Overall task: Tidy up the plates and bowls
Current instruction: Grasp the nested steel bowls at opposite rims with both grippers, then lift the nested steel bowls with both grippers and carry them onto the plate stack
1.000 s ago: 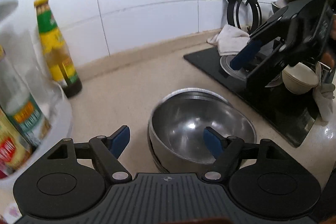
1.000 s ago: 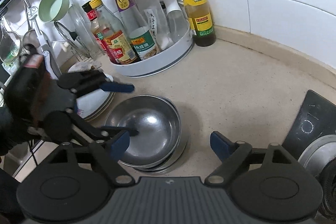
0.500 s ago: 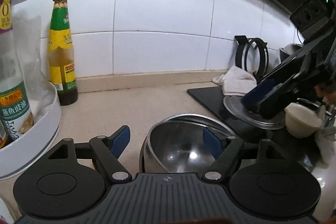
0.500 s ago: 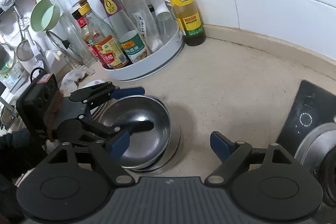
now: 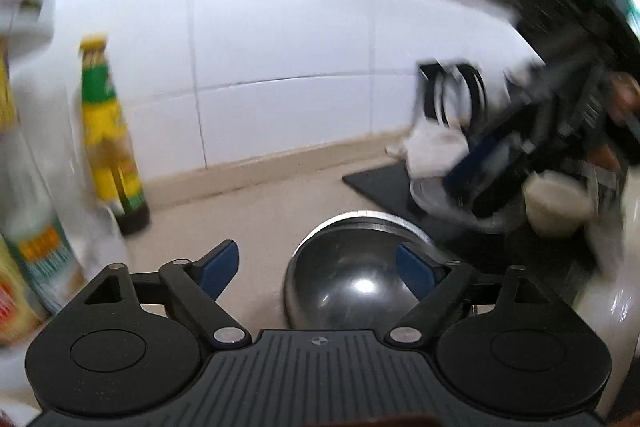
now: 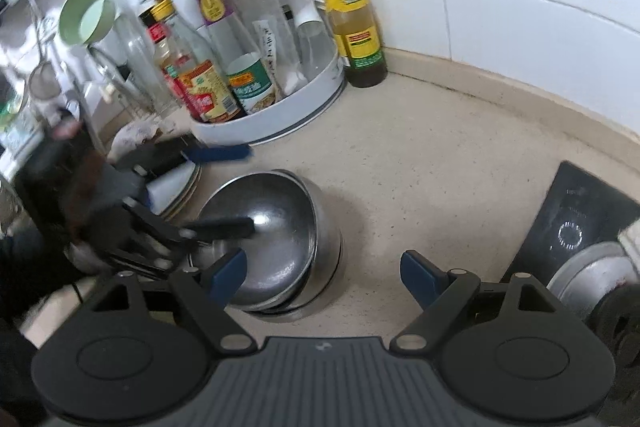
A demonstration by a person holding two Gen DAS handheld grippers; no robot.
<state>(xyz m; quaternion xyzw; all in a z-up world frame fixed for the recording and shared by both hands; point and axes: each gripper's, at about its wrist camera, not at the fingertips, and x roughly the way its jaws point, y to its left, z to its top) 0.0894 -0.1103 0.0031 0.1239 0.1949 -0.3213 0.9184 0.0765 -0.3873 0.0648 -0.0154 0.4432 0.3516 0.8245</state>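
Note:
A stack of steel bowls (image 6: 280, 239) sits on the beige counter, its top bowl tilted. My left gripper (image 6: 222, 191) reaches in from the left with its jaws opening. One finger (image 6: 224, 227) lies inside the top bowl and the other stands outside above the rim, so the rim is between them but not pinched. The blurred left wrist view shows the same bowls (image 5: 360, 279) under the left gripper (image 5: 318, 269). White plates (image 6: 176, 187) are stacked left of the bowls. My right gripper (image 6: 324, 273) hovers open over the counter beside the stack, holding nothing.
A white turntable rack (image 6: 280, 119) of bottles stands behind the bowls, with a sauce bottle (image 6: 352, 19) by the tiled wall. At the right are a black hob (image 6: 576, 223), a metal lid (image 6: 592, 271), a small white bowl (image 5: 556, 203) and a cloth (image 5: 432, 147).
My left gripper's jaws have spread wider around the top bowl's rim, and its view has swung and blurred. The right gripper has stayed where it was.

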